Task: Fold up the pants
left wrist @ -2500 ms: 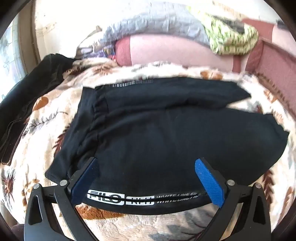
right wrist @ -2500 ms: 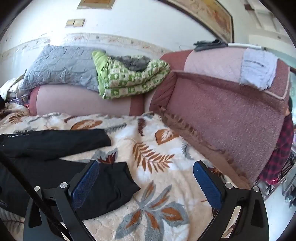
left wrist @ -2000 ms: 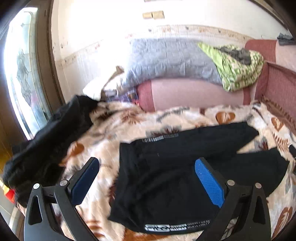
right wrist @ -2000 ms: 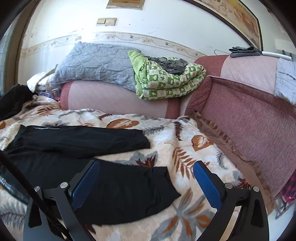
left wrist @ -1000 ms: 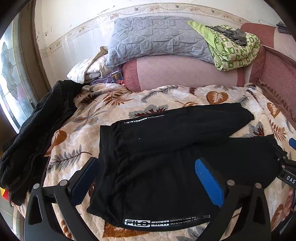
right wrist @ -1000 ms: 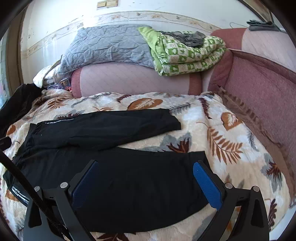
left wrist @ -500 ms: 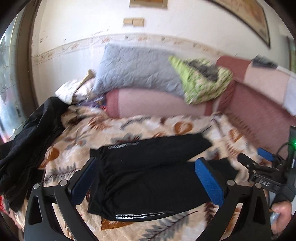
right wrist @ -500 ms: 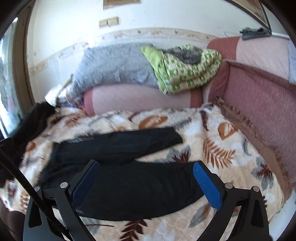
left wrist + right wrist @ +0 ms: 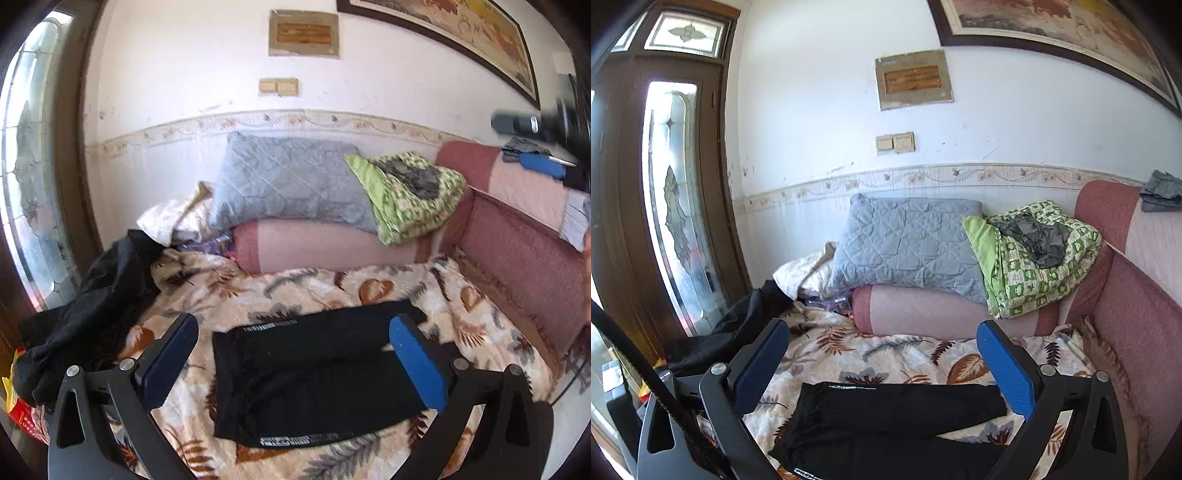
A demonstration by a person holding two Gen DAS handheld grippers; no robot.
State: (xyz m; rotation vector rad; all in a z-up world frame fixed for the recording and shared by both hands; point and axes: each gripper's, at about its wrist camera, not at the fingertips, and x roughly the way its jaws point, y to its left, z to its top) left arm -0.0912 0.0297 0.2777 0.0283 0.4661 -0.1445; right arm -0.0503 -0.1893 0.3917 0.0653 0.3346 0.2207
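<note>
Black pants [image 9: 314, 373] flat on leaf-print blanket [image 9: 295, 284] (legs apart), left gripper [image 9: 295, 365] and right gripper [image 9: 882, 369] fingers spread wide, holding nothing

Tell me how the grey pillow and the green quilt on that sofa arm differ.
The pillow is plain grey with stitched quilting; the quilt is bright green with a white checked print. The pillow is one flat slab leaning toward the wall; the quilt is folded into a thick bundle. A dark grey cloth lies on the quilt; none on the pillow. Both rest on the pink bolster, side by side and touching.
</note>
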